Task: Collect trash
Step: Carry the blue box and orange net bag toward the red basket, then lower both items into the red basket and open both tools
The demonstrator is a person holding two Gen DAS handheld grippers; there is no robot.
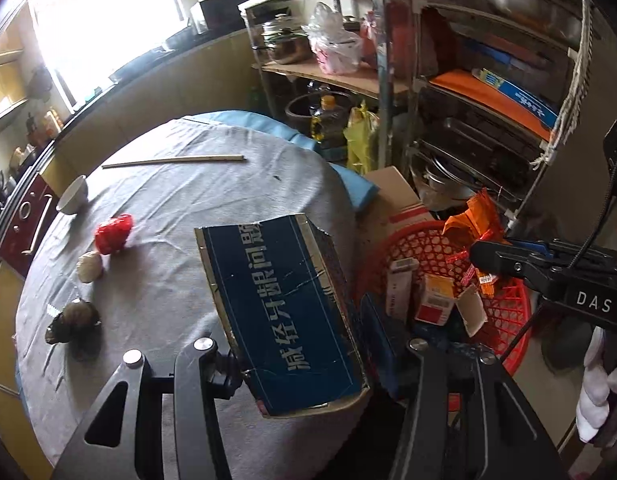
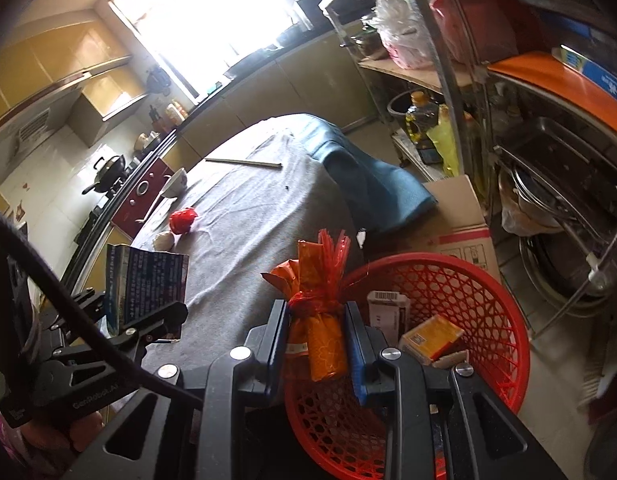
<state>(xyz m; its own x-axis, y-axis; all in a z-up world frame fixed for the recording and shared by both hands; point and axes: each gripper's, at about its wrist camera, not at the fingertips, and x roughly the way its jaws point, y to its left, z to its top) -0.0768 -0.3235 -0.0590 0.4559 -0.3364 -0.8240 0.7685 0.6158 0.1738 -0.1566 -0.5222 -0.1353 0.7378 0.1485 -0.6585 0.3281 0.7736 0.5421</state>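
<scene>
Cramped kitchen here, with a bright window [image 2: 196,20] on the far wall and yellow cabinets plus a stove with a black wok [image 2: 108,168] along the left. The round table [image 1: 180,208] has a grey cloth over a blue one. On it: a pair of chopsticks [image 1: 172,161] at the far side, a white bowl [image 1: 73,196] at the left edge, then a crumpled red wrapper [image 1: 113,233], a pale lump [image 1: 89,266] touching it on the near side, and a dark wad [image 1: 74,320] nearer still.

Right of the table there's a metal rack [image 1: 460,92] stuffed with pots, trays and plastic bags, and a cardboard box [image 2: 456,220] on the floor in front of it.

The red mesh basket [image 2: 480,292] sits just right of the table, touching that cardboard box. Inside it are a white carton [image 2: 386,306] and a small orange-yellow box [image 2: 430,338], and the left wrist view shows some little red scraps in there too.

The left gripper [image 1: 296,344] is clamped on a flattened blue box [image 1: 284,312] at the table's near right edge. The right gripper [image 2: 316,336] is clenched tight on an orange packet [image 2: 320,336] with a red cellophane frill, held above the basket's near left rim.
</scene>
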